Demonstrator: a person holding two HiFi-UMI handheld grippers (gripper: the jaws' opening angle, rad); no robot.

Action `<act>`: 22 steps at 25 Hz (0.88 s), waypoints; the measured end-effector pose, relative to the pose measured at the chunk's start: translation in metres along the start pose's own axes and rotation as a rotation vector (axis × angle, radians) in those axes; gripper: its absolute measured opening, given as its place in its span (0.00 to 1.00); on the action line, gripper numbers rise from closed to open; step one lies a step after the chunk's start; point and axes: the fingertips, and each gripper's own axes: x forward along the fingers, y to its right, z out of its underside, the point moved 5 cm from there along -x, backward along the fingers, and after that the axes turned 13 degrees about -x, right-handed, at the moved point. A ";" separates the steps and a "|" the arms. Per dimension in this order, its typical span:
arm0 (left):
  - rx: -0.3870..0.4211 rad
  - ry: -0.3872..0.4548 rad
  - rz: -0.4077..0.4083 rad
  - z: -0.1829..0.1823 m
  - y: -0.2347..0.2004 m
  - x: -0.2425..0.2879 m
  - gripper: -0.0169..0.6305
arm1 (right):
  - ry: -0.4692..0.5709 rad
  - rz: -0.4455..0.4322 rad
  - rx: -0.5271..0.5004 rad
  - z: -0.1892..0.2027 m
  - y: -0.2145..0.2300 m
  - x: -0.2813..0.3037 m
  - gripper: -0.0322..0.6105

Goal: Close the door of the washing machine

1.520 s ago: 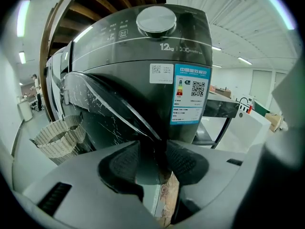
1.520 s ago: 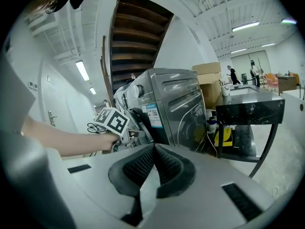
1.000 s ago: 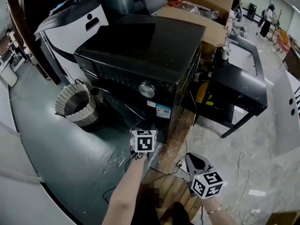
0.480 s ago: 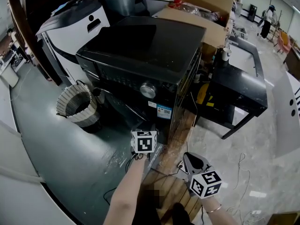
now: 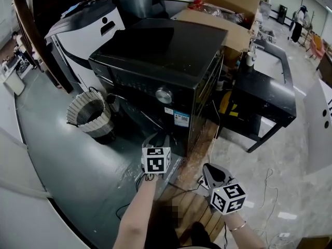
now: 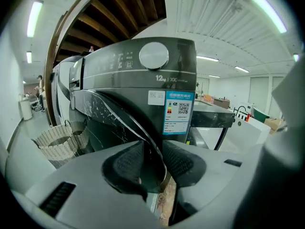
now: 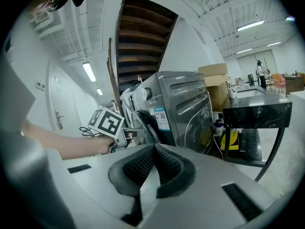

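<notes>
The black front-loading washing machine (image 5: pixel 161 51) fills the middle of the head view, its front turned toward the lower left of the frame. Its door (image 6: pixel 114 113) stands open, swung out from the front toward the bottom centre, well away from the drum opening.

The left gripper (image 6: pixel 152 161) is at the door's free edge. In the left gripper view the dark curved rim runs down from the upper left straight into the gap between the jaws. The jaws are closing, and the rim fills the space between the pads, which look to meet it on both sides. The right gripper (image 7: pixel 153 159) sits low at the right of the head view, clear of the machine, with its jaws together on nothing.

The step in hand appears to be taking hold of the door so as to swing it shut. To do it well:

- Get a firm hold on the rim before pushing, since the edge is thin and curved and could slip out sideways.
- Follow the door's arc round its hinge, turning the wrist with it, not shoving in a straight line.
- Keep clear of the wicker basket (image 5: pixel 91 113) at the left.
- Let go near the end and press the door flat until the latch catches.
</notes>
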 end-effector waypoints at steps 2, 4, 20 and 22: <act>0.001 0.027 0.007 -0.001 0.004 -0.017 0.24 | 0.008 -0.011 -0.007 -0.002 -0.001 -0.004 0.06; -0.001 0.054 0.004 -0.001 0.008 -0.033 0.21 | 0.016 -0.023 -0.014 -0.005 -0.002 -0.007 0.06; -0.102 0.246 -0.153 0.017 0.013 -0.196 0.10 | 0.099 -0.144 -0.101 -0.034 -0.032 -0.052 0.06; -0.116 0.265 -0.172 0.022 0.014 -0.216 0.10 | 0.107 -0.154 -0.110 -0.035 -0.036 -0.061 0.06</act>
